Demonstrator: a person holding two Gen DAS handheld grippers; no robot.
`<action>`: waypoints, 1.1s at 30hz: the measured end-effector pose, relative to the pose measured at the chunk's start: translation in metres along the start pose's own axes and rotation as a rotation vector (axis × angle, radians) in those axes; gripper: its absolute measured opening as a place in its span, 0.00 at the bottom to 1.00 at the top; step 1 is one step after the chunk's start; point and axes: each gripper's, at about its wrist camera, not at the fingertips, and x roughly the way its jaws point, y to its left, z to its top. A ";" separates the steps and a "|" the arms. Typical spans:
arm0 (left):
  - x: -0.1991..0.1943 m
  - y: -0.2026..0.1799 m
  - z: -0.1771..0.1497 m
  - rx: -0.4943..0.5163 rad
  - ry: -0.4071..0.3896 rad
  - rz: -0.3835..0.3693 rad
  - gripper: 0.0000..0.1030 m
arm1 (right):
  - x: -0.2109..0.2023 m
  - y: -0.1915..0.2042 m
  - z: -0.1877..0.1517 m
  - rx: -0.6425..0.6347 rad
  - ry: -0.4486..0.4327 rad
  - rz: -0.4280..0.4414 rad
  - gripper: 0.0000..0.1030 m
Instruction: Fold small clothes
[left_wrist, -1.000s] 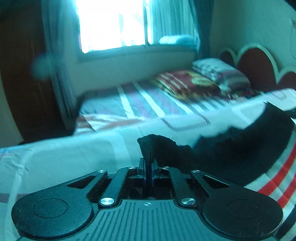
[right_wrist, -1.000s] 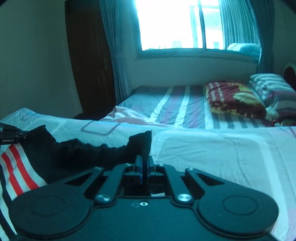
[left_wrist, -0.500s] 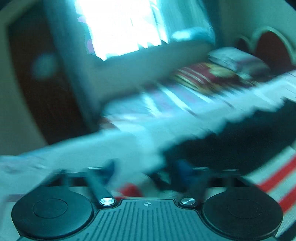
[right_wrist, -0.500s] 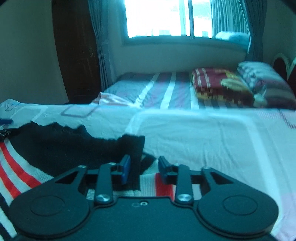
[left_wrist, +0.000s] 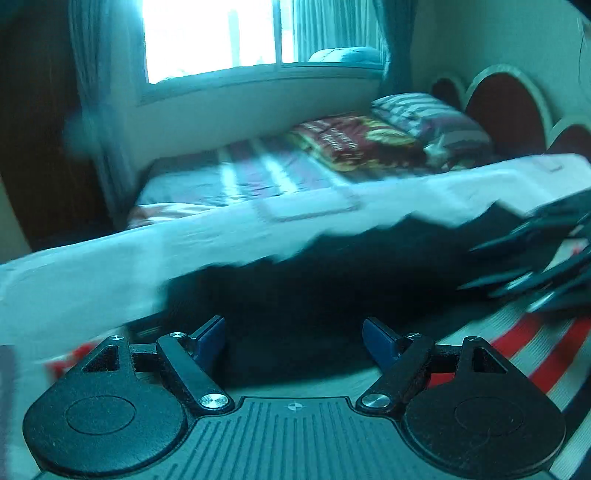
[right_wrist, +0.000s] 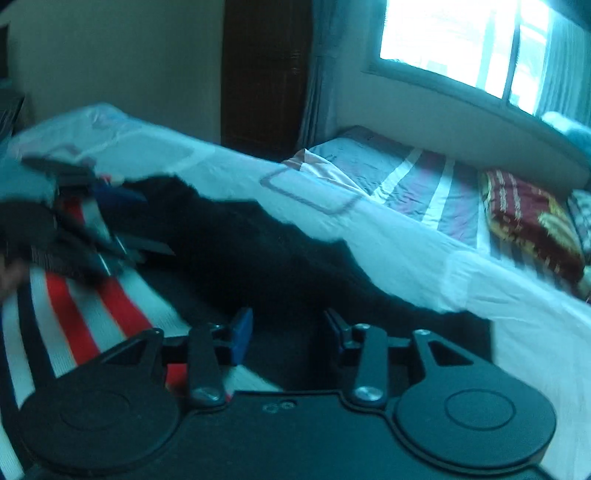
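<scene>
A small garment lies flat on the white bedsheet. Its folded-over black part covers most of the white, red and dark striped part. My left gripper stands open just over the black cloth, and nothing sits between its blue pads. My right gripper hovers over the same black cloth with its jaws opening and no fabric pinched. Each gripper shows blurred at the edge of the other's view: the right gripper and the left gripper.
Beyond the white sheet lies a second bed with a striped sheet, a red patterned blanket and a pillow. A curved headboard stands at the right. A bright window and a dark door are behind.
Both grippers were shut on the raised black hem and have let go. The black cloth now lies flat, both grippers stand open, and the right view has tilted.
</scene>
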 end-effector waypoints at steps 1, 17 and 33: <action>-0.006 0.017 -0.008 -0.015 -0.007 0.003 0.78 | -0.008 -0.016 -0.009 0.015 -0.002 -0.014 0.43; -0.078 -0.011 0.000 0.015 -0.099 -0.069 0.78 | -0.094 0.005 -0.028 0.158 -0.127 -0.047 0.46; -0.114 0.010 -0.057 -0.082 -0.016 0.029 0.93 | -0.115 0.010 -0.078 0.308 -0.072 -0.136 0.38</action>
